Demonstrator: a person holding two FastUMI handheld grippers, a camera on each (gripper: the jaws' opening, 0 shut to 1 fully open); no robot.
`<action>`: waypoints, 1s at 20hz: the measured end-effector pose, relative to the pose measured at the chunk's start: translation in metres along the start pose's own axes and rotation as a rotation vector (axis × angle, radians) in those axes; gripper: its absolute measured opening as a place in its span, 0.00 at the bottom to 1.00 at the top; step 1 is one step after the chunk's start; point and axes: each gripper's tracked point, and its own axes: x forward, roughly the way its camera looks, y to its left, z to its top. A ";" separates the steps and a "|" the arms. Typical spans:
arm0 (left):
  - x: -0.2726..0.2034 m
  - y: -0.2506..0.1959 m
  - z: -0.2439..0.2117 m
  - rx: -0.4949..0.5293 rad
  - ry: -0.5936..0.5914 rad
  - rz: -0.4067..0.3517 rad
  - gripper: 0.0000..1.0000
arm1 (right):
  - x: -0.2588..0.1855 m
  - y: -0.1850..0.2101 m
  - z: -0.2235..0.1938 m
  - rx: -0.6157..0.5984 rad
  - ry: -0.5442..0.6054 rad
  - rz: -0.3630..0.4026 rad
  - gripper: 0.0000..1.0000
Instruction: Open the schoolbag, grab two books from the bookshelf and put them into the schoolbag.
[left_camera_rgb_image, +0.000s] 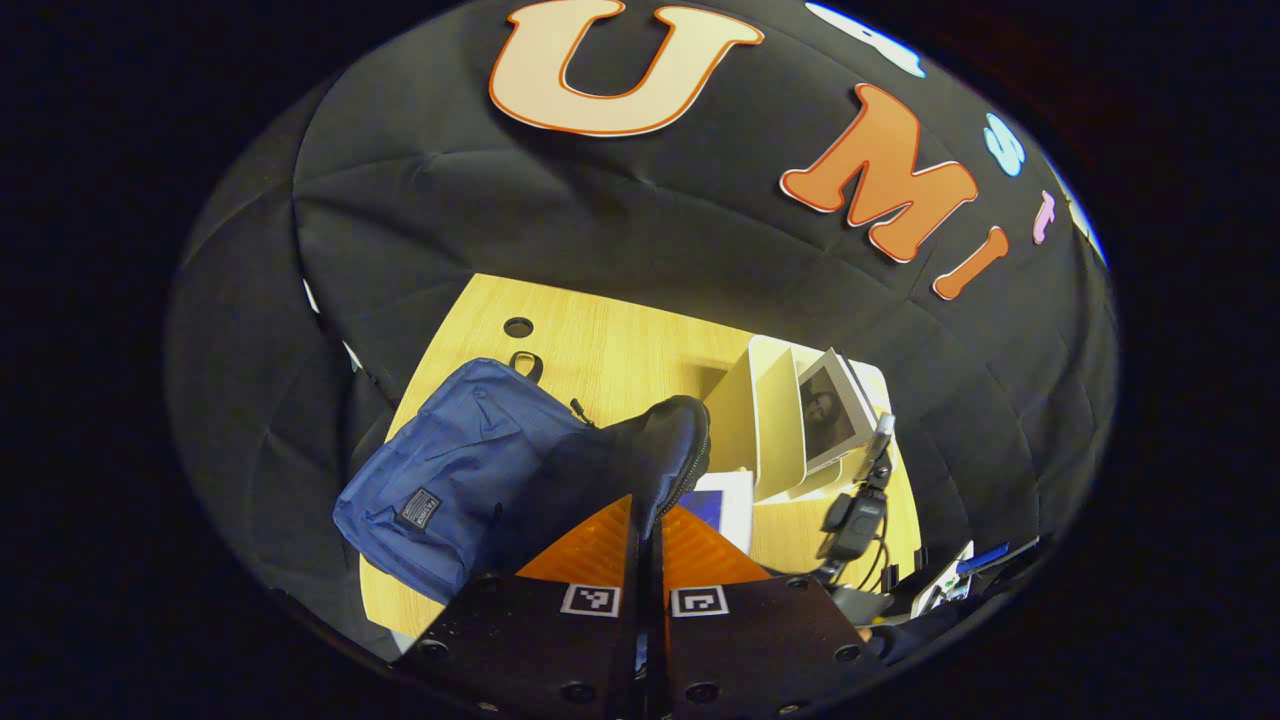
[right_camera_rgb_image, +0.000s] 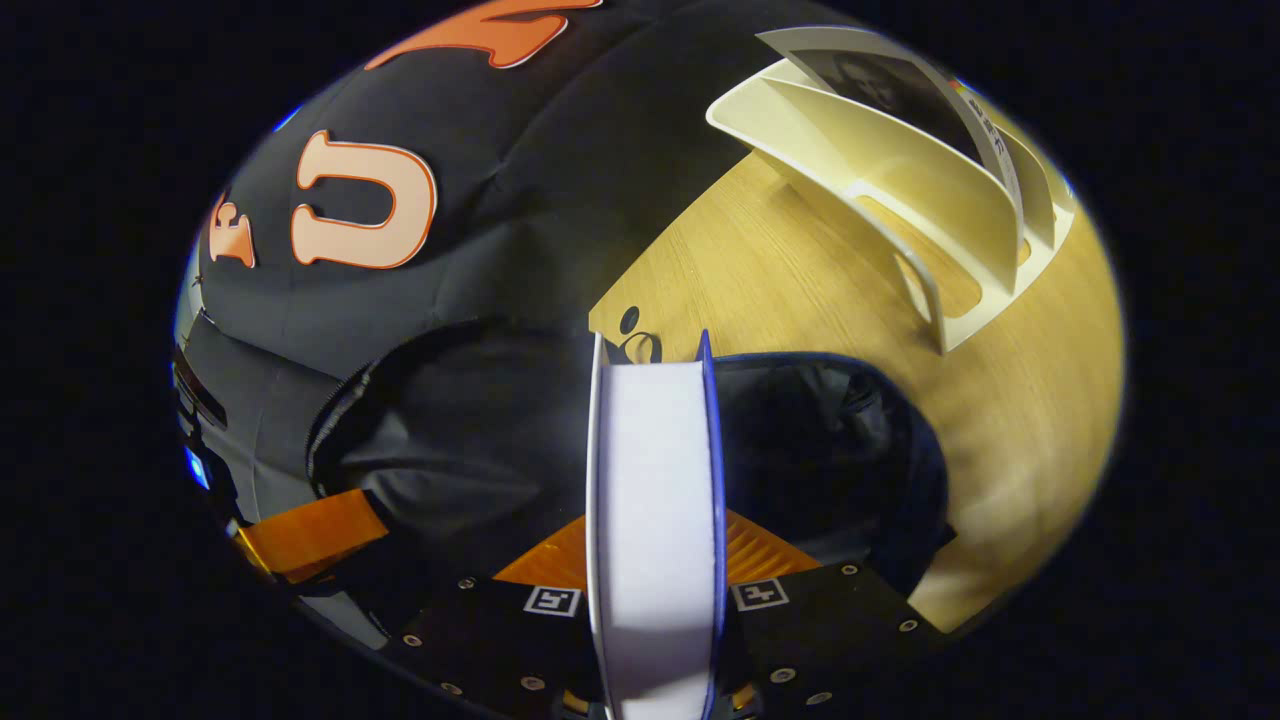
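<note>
While the left claw (left_camera_rgb_image: 648, 525) pinches the bag (left_camera_rgb_image: 470, 470) flap, the right claw (right_camera_rgb_image: 655, 560) clamps a book (right_camera_rgb_image: 655, 500) over the opening; shelf (right_camera_rgb_image: 900, 190) at two o'clock.

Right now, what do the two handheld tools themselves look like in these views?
Both match: the left tool and the right tool have ribbed orange fingers on glossy black bodies studded with screws, each side bearing a square black-and-white marker. In the left gripper view, black cables hang from the right tool's dark body.
</note>
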 end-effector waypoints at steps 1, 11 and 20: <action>0.001 -0.001 -0.001 -0.003 0.003 -0.004 0.05 | 0.009 0.000 -0.004 0.005 0.009 0.002 0.41; 0.004 -0.007 -0.005 0.017 0.021 -0.060 0.05 | 0.075 -0.002 -0.025 0.081 0.071 0.033 0.40; 0.002 0.006 -0.009 -0.012 0.000 -0.043 0.05 | 0.052 -0.033 -0.057 0.089 0.254 -0.187 0.75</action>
